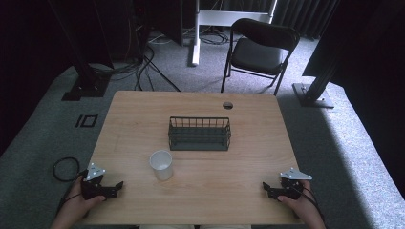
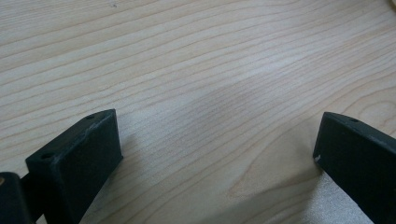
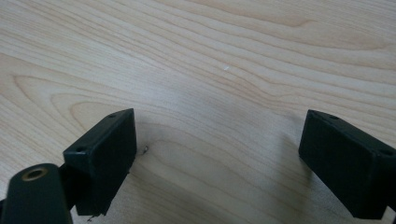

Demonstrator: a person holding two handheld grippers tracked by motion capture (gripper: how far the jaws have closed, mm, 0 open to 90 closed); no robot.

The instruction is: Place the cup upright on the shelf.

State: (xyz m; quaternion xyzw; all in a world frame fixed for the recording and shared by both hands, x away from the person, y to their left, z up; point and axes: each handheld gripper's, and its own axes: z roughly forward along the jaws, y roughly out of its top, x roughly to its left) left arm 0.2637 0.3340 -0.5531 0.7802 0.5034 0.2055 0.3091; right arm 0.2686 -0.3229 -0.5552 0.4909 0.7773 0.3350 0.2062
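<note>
A white paper cup [image 1: 161,164] stands upright on the wooden table [image 1: 248,157], a little left of centre. Behind it sits a dark wire basket [image 1: 199,133] at mid-table. My left gripper [image 1: 116,187] rests at the front left corner, held in a hand, well left of the cup. In the left gripper view, the left gripper [image 2: 217,140] is open over bare wood. My right gripper [image 1: 266,188] lies at the front right, jaws pointing inward. In the right gripper view, the right gripper [image 3: 219,135] is open too, with nothing between the fingers.
A black folding chair [image 1: 260,50] stands beyond the table's far edge. The tabletop has a round cable hole [image 1: 228,105] near the back. Cables [image 1: 143,67] run over the grey carpet, and dark frame posts [image 1: 83,71] flank both sides.
</note>
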